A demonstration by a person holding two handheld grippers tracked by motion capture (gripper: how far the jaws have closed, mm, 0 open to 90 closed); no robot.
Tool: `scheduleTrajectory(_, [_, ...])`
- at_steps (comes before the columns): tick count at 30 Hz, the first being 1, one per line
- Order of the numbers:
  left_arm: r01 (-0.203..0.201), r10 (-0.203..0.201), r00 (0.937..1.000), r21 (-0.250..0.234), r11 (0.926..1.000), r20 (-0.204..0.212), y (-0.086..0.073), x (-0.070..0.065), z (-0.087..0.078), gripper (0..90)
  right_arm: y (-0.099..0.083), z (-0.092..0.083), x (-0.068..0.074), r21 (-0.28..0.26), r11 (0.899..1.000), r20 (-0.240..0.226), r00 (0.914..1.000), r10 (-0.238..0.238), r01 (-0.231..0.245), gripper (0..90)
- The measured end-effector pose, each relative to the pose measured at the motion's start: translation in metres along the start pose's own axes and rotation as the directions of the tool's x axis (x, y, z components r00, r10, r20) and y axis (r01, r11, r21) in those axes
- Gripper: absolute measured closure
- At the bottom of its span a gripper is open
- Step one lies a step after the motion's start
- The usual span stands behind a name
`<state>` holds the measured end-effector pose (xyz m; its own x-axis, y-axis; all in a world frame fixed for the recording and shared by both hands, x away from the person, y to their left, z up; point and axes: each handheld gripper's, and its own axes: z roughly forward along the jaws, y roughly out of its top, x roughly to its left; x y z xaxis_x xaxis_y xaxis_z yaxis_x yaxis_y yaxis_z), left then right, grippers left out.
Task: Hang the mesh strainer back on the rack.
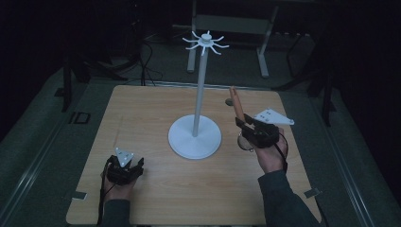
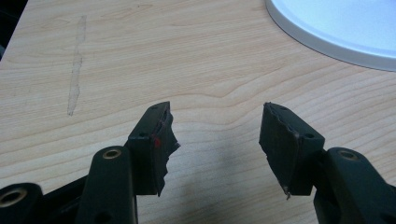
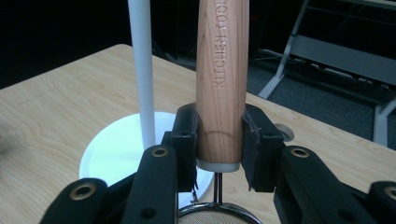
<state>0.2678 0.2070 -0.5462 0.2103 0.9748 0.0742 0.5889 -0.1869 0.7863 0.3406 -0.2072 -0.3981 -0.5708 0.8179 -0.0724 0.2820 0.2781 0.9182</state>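
On the wooden table (image 1: 156, 198): one white stand (image 1: 195, 137), round base near the table's middle, thin upright pole, ring of hooked arms (image 1: 206, 42) at the top.

Right of the base: right gripper (image 1: 248, 126), held in the person's right hand (image 1: 270, 156), jaws clenched on the wooden handle (image 3: 219, 88) of a small mesh strainer (image 3: 218, 214). Handle stands nearly upright, stamped "KITCHEN TOOL", gripped near its lower end just above a pale collar; metal stem and mesh rim hang below the jaws. Handle sits just beside the pole in the right gripper view, not touching it.

Near the front left of the table: left gripper (image 2: 217, 140), jaws released and spread wide, nothing between them, low over bare wood, well apart from the base.
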Motion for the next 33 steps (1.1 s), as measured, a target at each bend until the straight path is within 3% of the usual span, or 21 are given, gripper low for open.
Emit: scheduleTrajectory(33, [0.003,-0.003,1.0000,-0.009,1.0000,-0.007,0.000,0.002,-0.002,44.2,0.027,-0.005,0.010,-0.107,0.994,-0.034,0.9991,0.024,-0.028,69.1])
